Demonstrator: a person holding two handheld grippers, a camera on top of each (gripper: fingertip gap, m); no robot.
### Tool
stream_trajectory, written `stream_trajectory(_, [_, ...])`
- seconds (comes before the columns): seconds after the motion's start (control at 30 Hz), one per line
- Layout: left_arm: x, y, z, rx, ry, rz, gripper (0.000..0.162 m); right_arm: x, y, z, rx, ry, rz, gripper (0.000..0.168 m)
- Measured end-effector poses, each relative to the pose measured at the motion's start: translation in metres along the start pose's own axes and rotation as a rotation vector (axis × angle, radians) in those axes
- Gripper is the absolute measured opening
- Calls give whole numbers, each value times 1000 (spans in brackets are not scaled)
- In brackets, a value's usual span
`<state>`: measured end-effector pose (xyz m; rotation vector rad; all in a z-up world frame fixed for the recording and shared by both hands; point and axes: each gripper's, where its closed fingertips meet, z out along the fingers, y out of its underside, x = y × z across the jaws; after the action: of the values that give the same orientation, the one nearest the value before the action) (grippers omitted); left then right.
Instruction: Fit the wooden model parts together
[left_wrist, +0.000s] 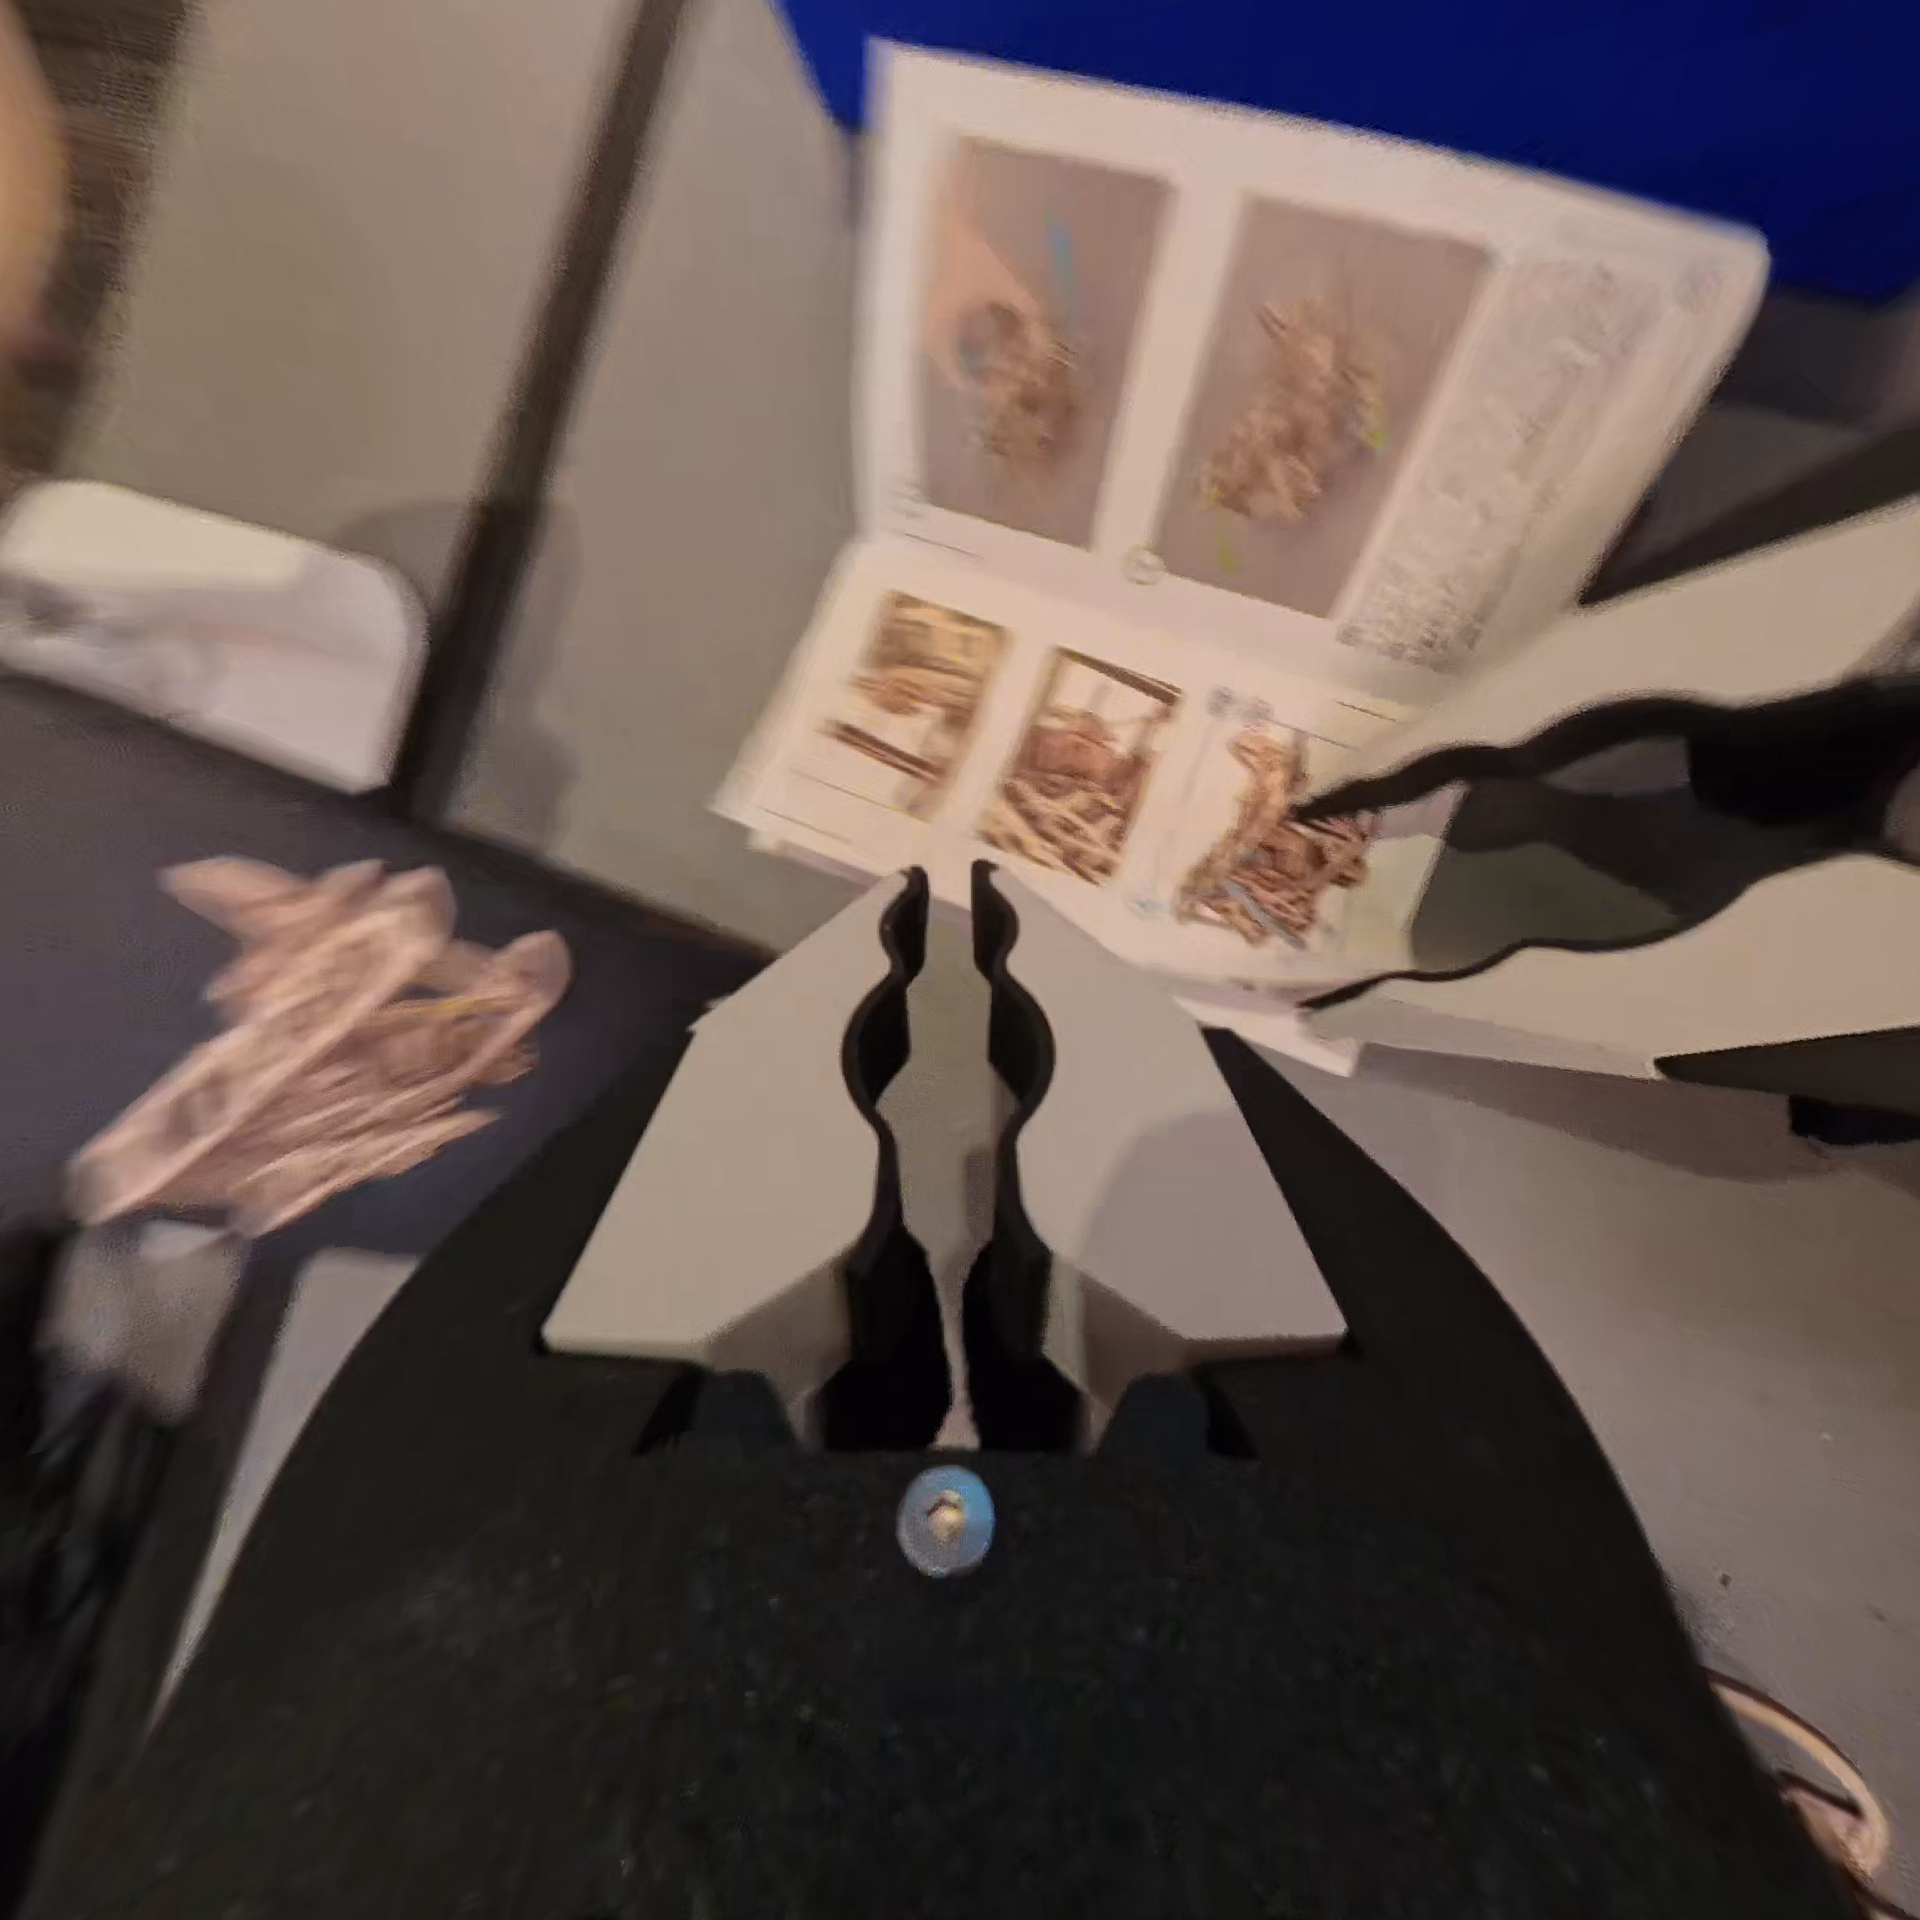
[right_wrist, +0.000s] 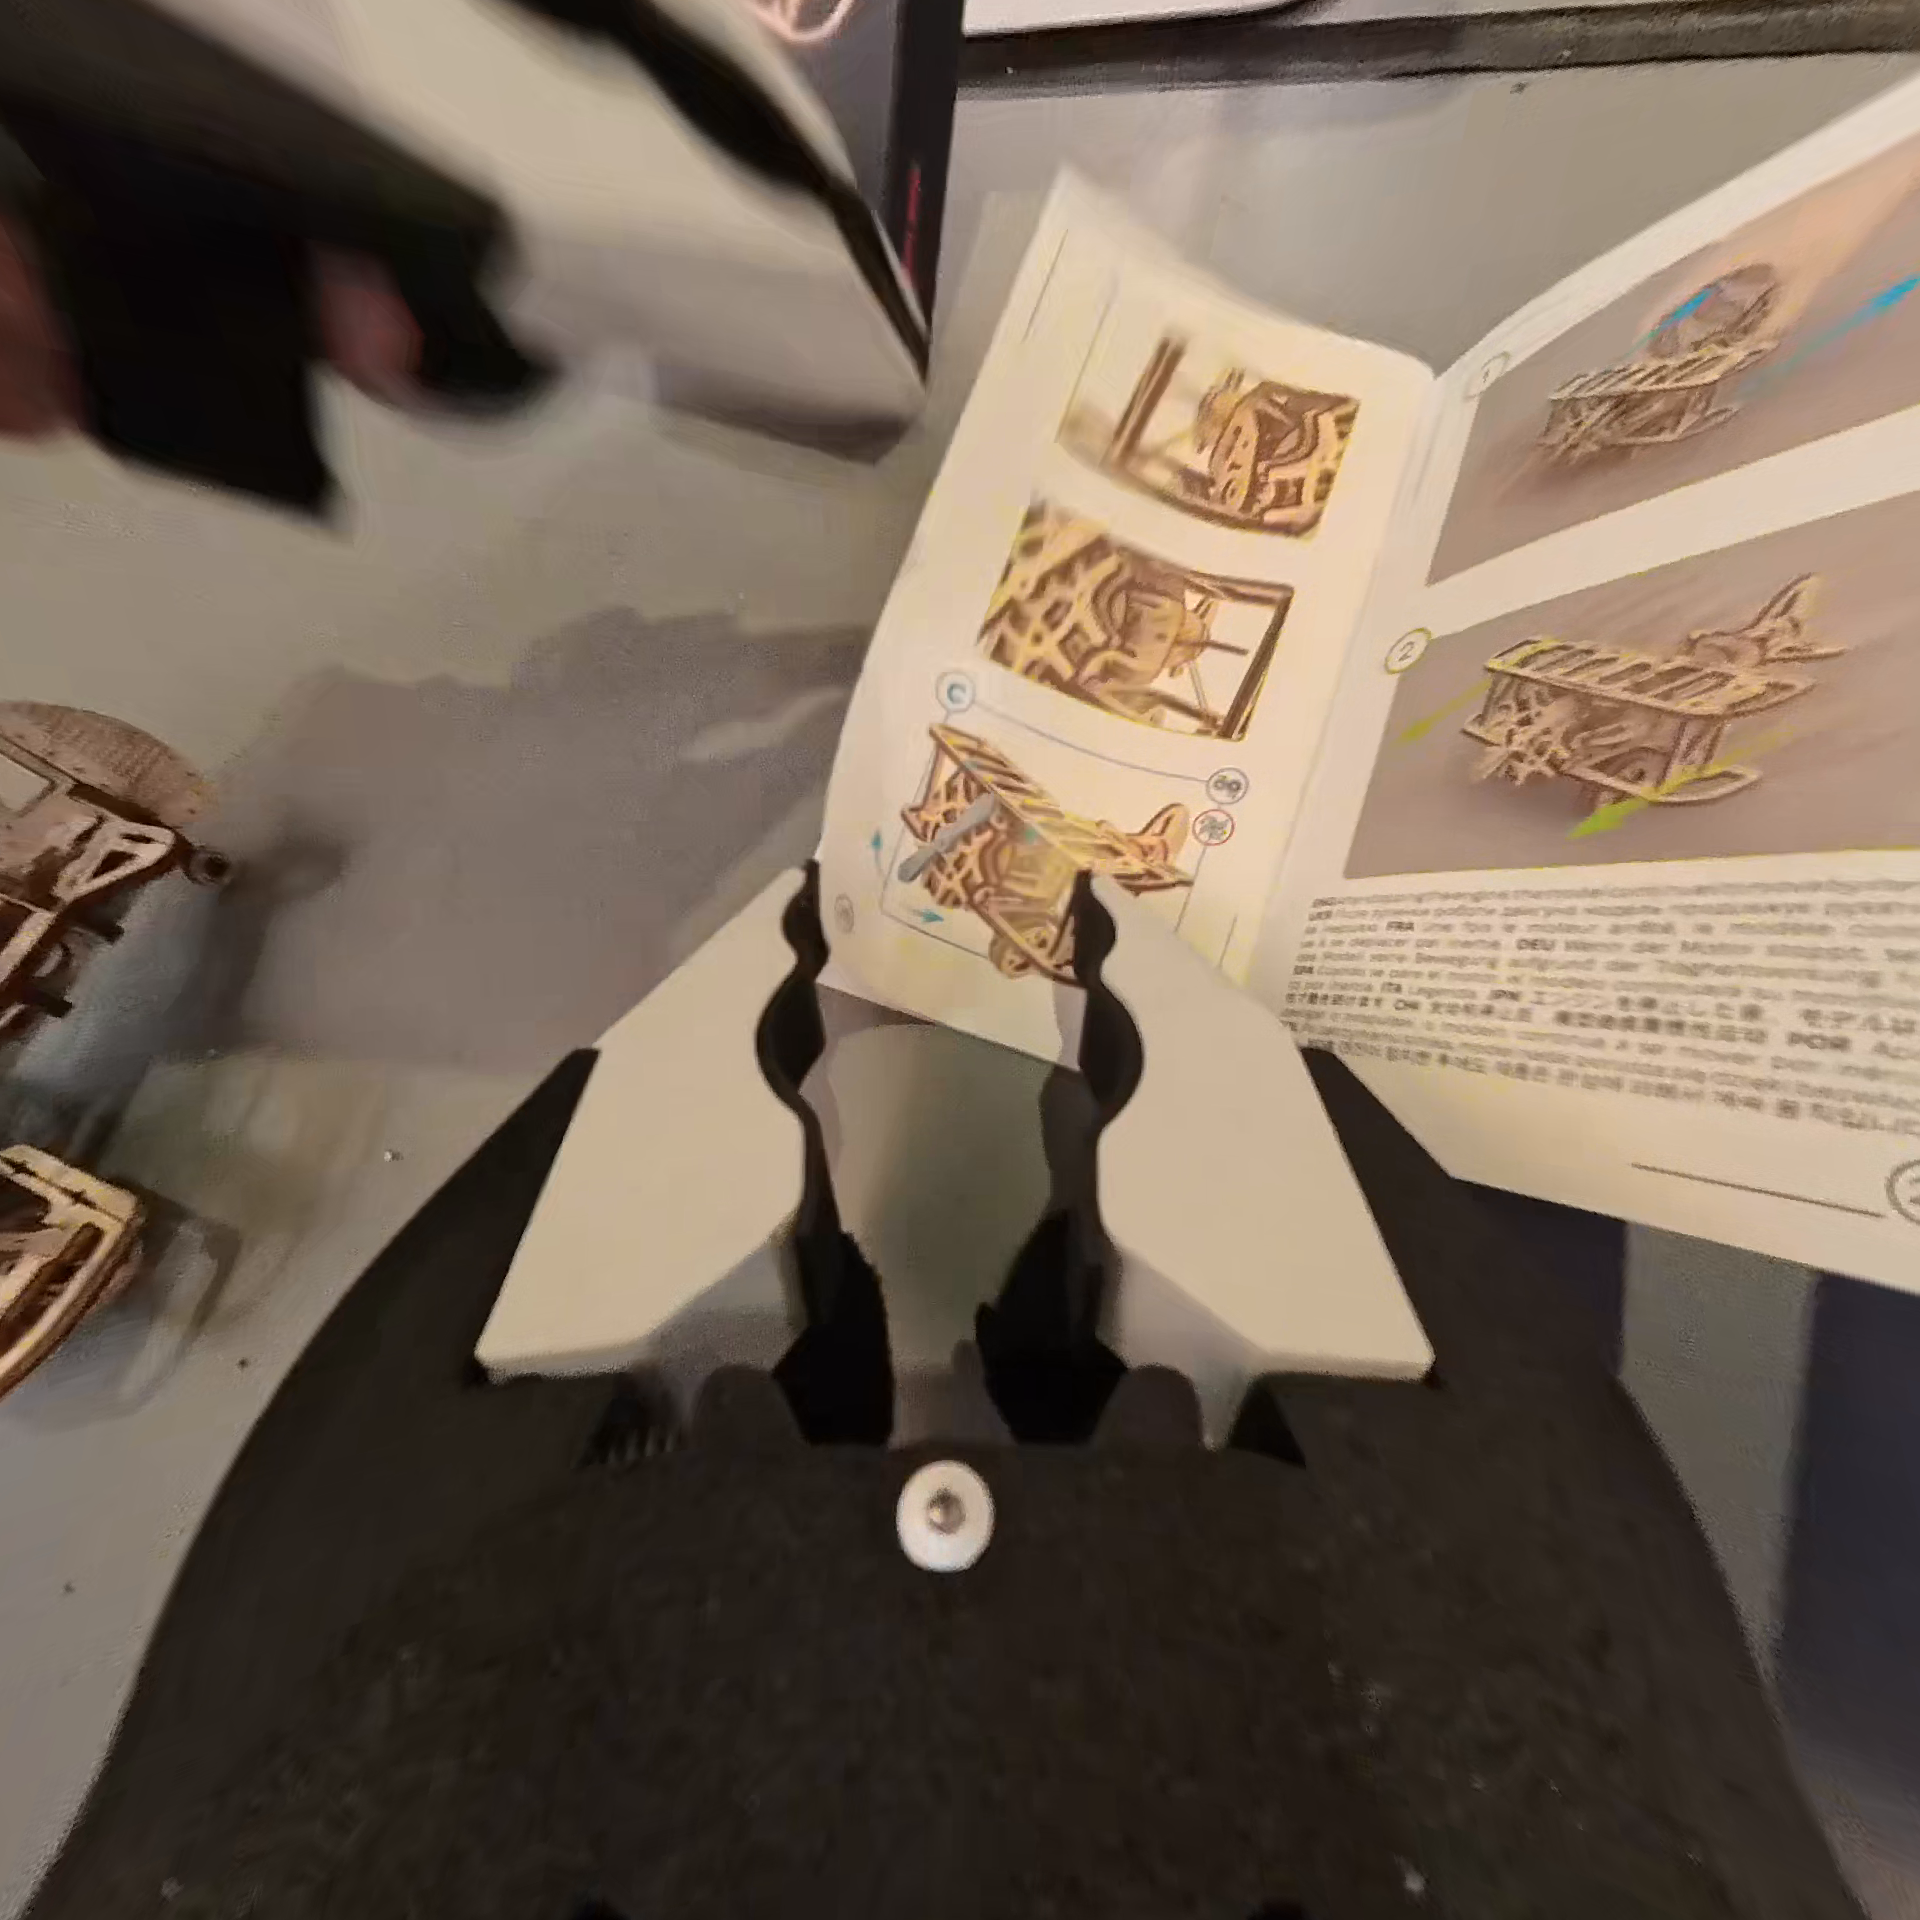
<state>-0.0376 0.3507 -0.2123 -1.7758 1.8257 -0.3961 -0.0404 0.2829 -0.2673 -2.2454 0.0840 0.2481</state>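
Observation:
A wooden model (left_wrist: 312, 1039), blurred, lies on a dark mat (left_wrist: 104, 831) to the left of my left gripper (left_wrist: 948, 883). The left gripper's jaws are almost closed and hold nothing. In the right wrist view, two wooden model parts (right_wrist: 73, 831) (right_wrist: 52, 1247) lie at the left edge. My right gripper (right_wrist: 943, 902) is open, with the near corner of the open instruction booklet (right_wrist: 1143, 623) between its fingers. The left wrist view shows the right gripper (left_wrist: 1304, 904) astride that corner of the booklet (left_wrist: 1143, 468).
The grey table (right_wrist: 520, 727) holds a dark box (right_wrist: 904, 156) standing behind the booklet. A white object (left_wrist: 208, 623) sits at the far left. A blue surface (left_wrist: 1351, 83) lies beyond the booklet. The left gripper (right_wrist: 260, 260) shows blurred at upper left. There is about 9 centimetres between the tips of the two grippers. The white object (left_wrist: 208, 623) sits 30 centimetres or so from the ends of my left fingers.

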Motion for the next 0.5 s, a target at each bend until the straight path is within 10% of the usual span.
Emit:
stream_trajectory(0.13, [-1, -49, -40, 228, 57, -79, 0, 0, 2, 1, -35, 37, -54, 45])
stream_trajectory(0.5, [36, 14, 58, -66, 198, -37, 0, -10, -8, -17, 15, -101, 71, 48])
